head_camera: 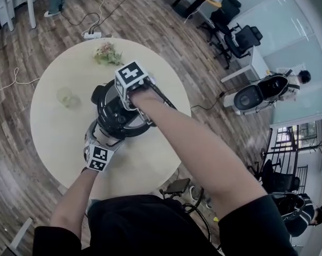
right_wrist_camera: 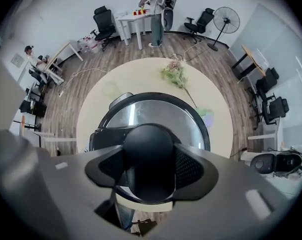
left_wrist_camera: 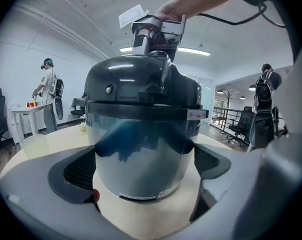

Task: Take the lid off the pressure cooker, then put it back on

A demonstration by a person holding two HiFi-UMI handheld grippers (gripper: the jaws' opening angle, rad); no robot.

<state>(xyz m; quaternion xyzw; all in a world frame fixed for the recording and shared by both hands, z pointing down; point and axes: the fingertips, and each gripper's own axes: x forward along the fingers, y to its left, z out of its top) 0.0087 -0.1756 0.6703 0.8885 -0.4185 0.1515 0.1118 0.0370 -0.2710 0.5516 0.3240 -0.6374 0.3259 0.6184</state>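
A black and steel pressure cooker (head_camera: 117, 116) stands in the middle of the round table (head_camera: 49, 132). My right gripper (head_camera: 130, 92) points straight down onto the domed lid (right_wrist_camera: 156, 111) and is shut on the lid's black knob (right_wrist_camera: 149, 154), one pad on each side. The lid sits on the pot. In the left gripper view the steel body (left_wrist_camera: 141, 149) fills the gap of my left gripper (left_wrist_camera: 143, 171), and both pads (left_wrist_camera: 73, 171) lie against its sides, low at the front. The right gripper (left_wrist_camera: 156, 31) shows above the lid (left_wrist_camera: 136, 84).
A sprig of green and pink flowers (head_camera: 106, 53) lies at the table's far edge. A clear glass (head_camera: 69, 97) stands left of the cooker. A power strip (head_camera: 91, 34) and cables lie on the wood floor. Office chairs (head_camera: 241, 39) and a person (left_wrist_camera: 48, 91) at a white desk are farther off.
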